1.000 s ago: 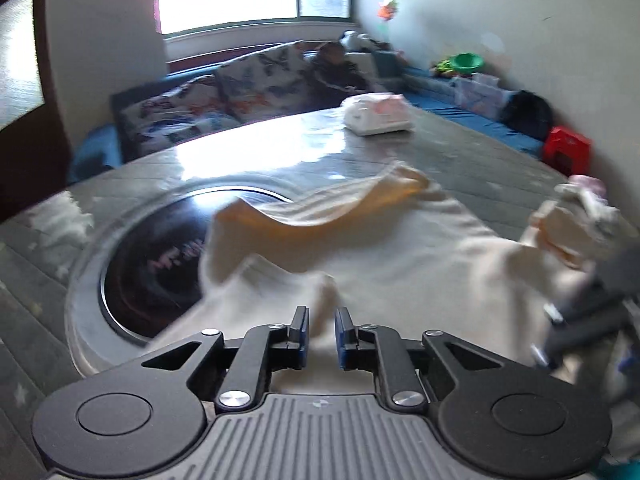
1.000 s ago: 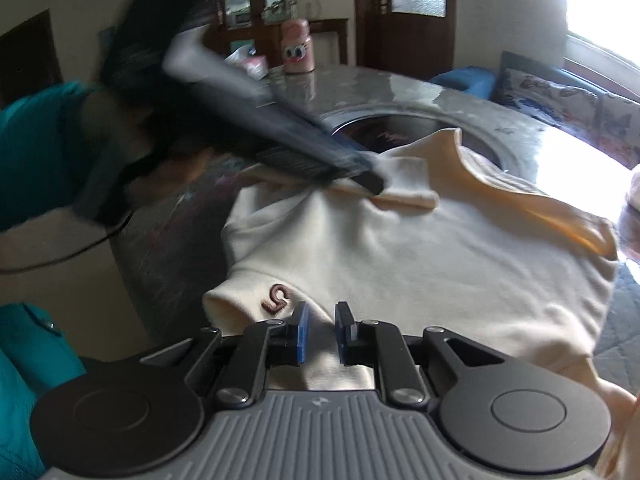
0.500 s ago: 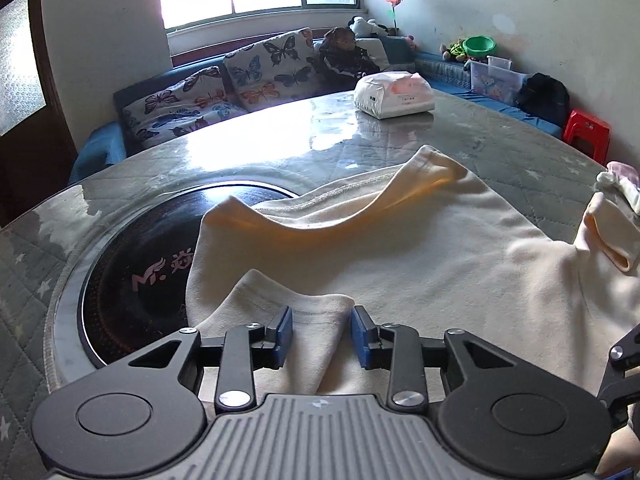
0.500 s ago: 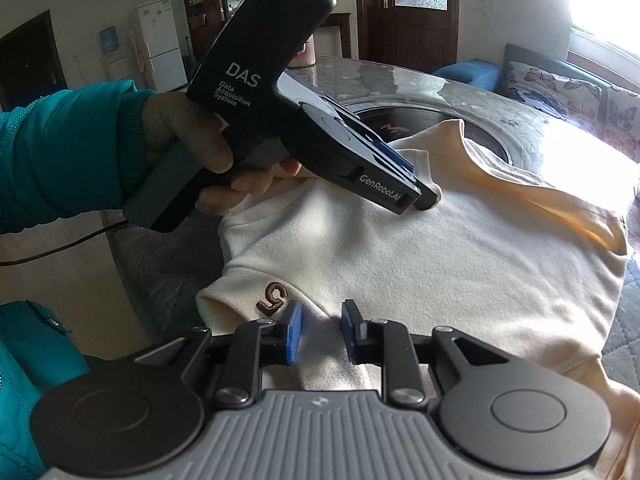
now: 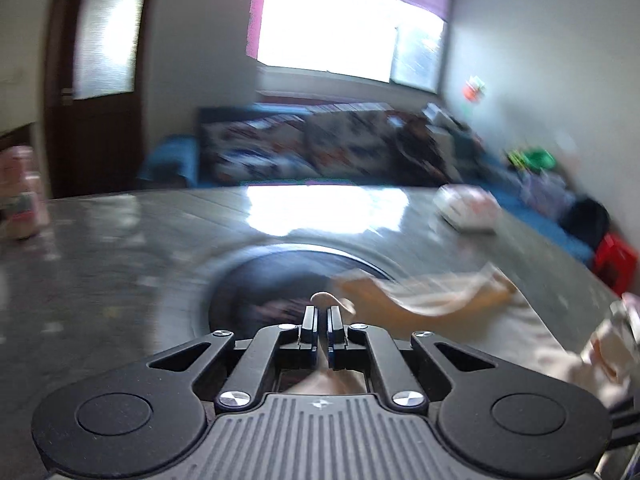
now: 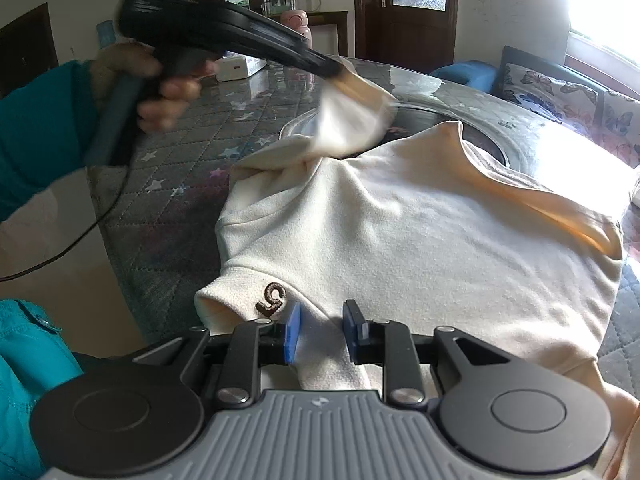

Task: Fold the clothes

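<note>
A cream top (image 6: 420, 240) with a brown "5" patch (image 6: 273, 293) lies spread on the round table (image 6: 180, 152). My left gripper (image 5: 322, 310) is shut on the end of one sleeve (image 6: 352, 120). In the right wrist view this left gripper (image 6: 338, 70) holds the sleeve lifted above the table, held by a hand (image 6: 160, 92) in a teal sleeve. The left wrist view is blurred by motion. My right gripper (image 6: 322, 320) sits low at the near edge of the top beside the patch, its blue pads closed on a ridge of cloth.
A black round plate (image 5: 272, 280) is set into the table's middle, partly under the top. A tissue pack (image 5: 466, 208) lies at the far right, a pink bottle (image 5: 22, 196) at the left edge, a white box (image 6: 240, 67) further back. A sofa (image 5: 320, 152) stands under the window.
My left gripper closed on the sleeve end and swung it up and away from the body of the top. The right gripper's jaws widened slightly at first; the right gripper stayed in place.
</note>
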The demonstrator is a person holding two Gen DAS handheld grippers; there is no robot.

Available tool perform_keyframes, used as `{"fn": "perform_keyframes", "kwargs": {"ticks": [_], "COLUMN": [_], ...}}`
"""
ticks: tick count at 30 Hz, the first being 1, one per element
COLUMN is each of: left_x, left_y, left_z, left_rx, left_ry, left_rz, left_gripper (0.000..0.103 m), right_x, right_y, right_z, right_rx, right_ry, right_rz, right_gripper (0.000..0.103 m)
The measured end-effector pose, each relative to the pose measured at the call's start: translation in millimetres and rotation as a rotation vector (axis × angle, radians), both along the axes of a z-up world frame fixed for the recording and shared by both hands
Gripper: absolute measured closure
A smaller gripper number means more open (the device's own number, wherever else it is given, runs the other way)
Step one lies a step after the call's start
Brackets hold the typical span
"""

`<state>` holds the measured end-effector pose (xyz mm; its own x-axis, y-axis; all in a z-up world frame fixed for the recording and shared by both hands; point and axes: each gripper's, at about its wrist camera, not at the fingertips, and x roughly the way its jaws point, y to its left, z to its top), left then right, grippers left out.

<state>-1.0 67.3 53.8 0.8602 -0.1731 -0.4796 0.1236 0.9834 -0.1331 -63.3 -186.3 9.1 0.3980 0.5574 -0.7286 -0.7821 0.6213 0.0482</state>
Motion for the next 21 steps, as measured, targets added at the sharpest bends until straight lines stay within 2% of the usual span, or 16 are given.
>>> {"fn": "perform_keyframes", "kwargs": {"ticks": [7,11,17,21], "left_x": [-50,-62,-60,-61], "left_y": [77,112,129,131], "left_z": [5,-8,-41,-48], "left_rx": [-0.035,-0.022,0.081,0.104], "left_ry": [-0.043,-0.003,0.109,0.162], "left_rz": [0.228,0.329,0.366,0.374], "left_gripper": [0.098,0.098,0.098,0.093], "right_x": [0,0,0,2], "right_y": [3,4,5,6], "right_z": [0,1,3,7], "right_rx": [-0.013,-0.026,-0.059,-0.089], "right_ry": [-0.009,-0.012,-0.013,-0.008], "right_rz": [-0.006,-0.001,0.017,0.034], "right_gripper": [0.079,0.079,0.074,0.074]}}
